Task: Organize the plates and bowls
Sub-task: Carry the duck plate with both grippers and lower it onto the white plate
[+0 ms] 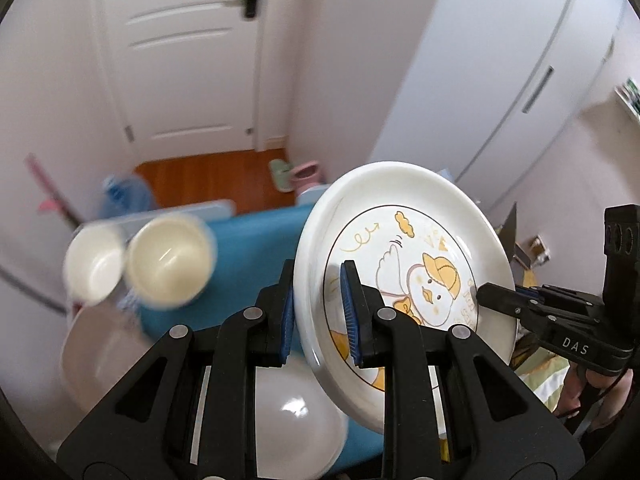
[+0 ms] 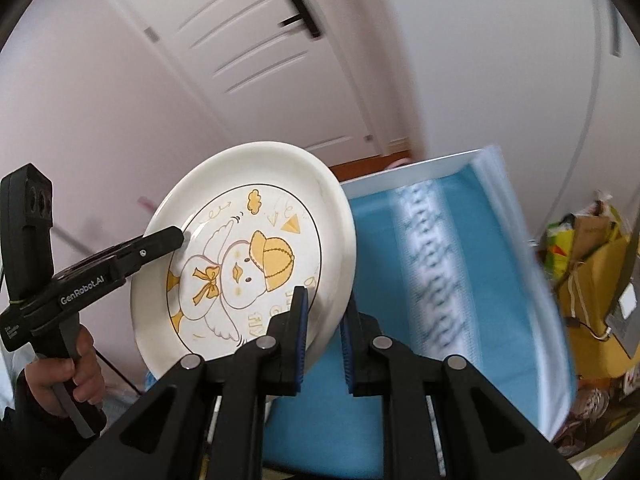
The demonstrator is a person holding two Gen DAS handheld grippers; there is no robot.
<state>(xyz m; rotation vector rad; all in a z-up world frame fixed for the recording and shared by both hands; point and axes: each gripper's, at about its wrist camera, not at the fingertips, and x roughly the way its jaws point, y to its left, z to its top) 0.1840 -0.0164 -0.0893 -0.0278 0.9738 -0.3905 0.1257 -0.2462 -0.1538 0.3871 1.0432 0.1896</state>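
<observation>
A white plate printed with a yellow-capped duck hangs tilted in the air above the blue-covered table. My left gripper is shut on the plate's left rim, one blue pad on each face. The right gripper clamps the opposite rim from the right. In the right wrist view the same plate stands on edge, with my right gripper shut on its lower right rim and the left gripper pinching the left rim. Two cream bowls sit blurred at the left.
A white bowl and a pale dish lie below the plate. Behind are a white door, a wooden floor with slippers, and tall cabinets. Yellow bags stand right of the blue table. A hand grips the left handle.
</observation>
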